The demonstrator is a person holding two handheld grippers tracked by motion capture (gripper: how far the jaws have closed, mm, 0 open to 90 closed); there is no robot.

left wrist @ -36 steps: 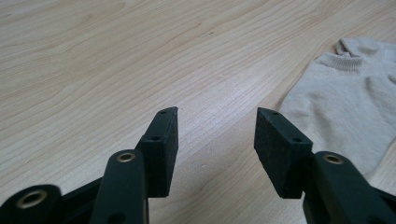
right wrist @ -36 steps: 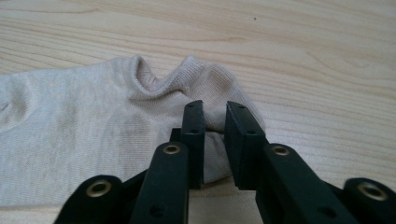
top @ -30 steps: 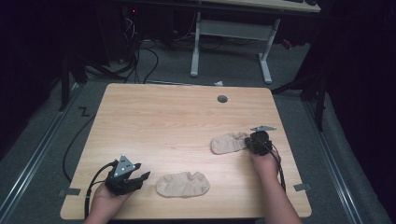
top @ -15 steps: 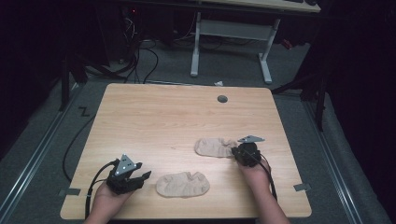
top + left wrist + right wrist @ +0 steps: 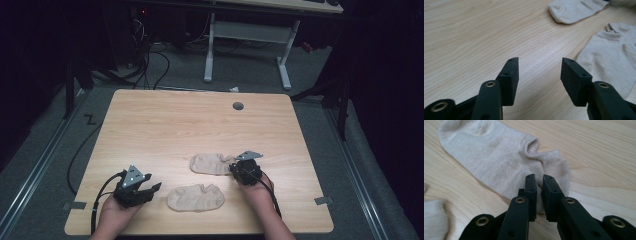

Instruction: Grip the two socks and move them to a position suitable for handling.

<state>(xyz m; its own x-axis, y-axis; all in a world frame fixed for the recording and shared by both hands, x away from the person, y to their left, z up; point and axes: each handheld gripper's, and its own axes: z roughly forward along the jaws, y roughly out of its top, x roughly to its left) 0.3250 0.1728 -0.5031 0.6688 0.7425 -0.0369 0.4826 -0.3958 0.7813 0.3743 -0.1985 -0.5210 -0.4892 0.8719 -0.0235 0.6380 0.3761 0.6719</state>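
I have two beige ankle socks on the wooden table (image 5: 165, 125), both toward my edge. The far sock (image 5: 210, 163) lies flat near the middle-right, its cuff end toward my right gripper (image 5: 239, 172). The near sock (image 5: 195, 197) sits just in front of it and a little to the left; the two are close but apart in the high view.

Right gripper: in its own view (image 5: 538, 178) the jaws stand at a narrow gap, and they have just been opening. They hover over the heel and cuff end of the far sock (image 5: 499, 157). I see sock below and beyond the tips, but I cannot tell whether any fabric is caught between the pads; no fold shows in the gap.

Left gripper (image 5: 150, 190): rests low at the near left, jaws wide, with nothing in them. In its own view (image 5: 540, 61) bare wood shows between the pads. The near sock (image 5: 614, 60) lies just beside the right-hand jaw; the far sock (image 5: 576, 10) is farther off at the top.

A small grey round cap (image 5: 238, 106) is set into the table's far edge.
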